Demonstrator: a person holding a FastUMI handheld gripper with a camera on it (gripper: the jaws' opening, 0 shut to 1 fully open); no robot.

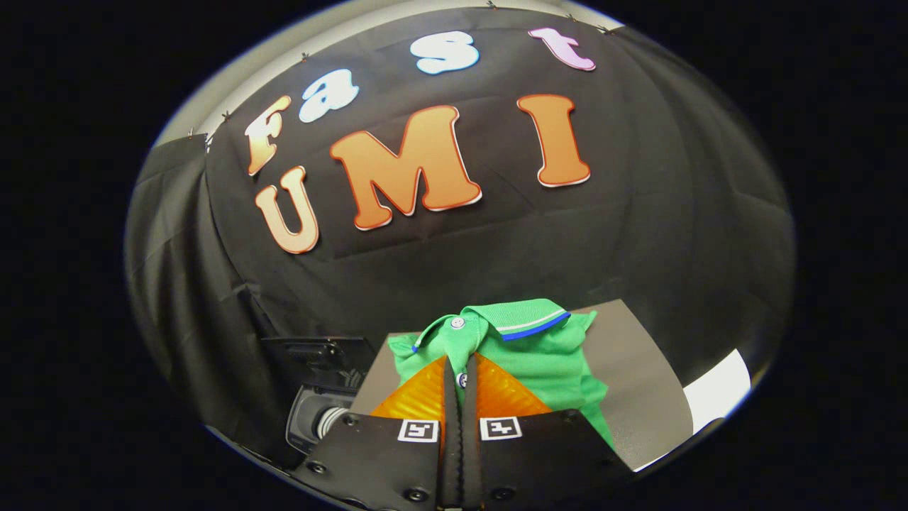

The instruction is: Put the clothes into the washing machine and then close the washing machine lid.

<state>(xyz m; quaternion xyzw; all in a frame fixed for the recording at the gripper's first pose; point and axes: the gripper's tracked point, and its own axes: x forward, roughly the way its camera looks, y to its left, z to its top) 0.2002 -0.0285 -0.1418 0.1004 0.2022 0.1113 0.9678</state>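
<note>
A grey table [638,369] stands against the black cloth wall. On it lies one green shirt [546,362], just ahead of and under the fingers. The gripper [460,380] has its fingers nearly together over the shirt's placket; whether they pinch it, I cannot tell. Left of them sits one dark machine [316,397].

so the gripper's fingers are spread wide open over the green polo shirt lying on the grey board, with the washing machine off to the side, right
Not quite. In the gripper view the gripper has its fingers closed together, with only a thin slit between them, not spread wide. The rest holds: they sit over the green polo shirt lying on the grey board, with the washing machine off to the side.
</note>
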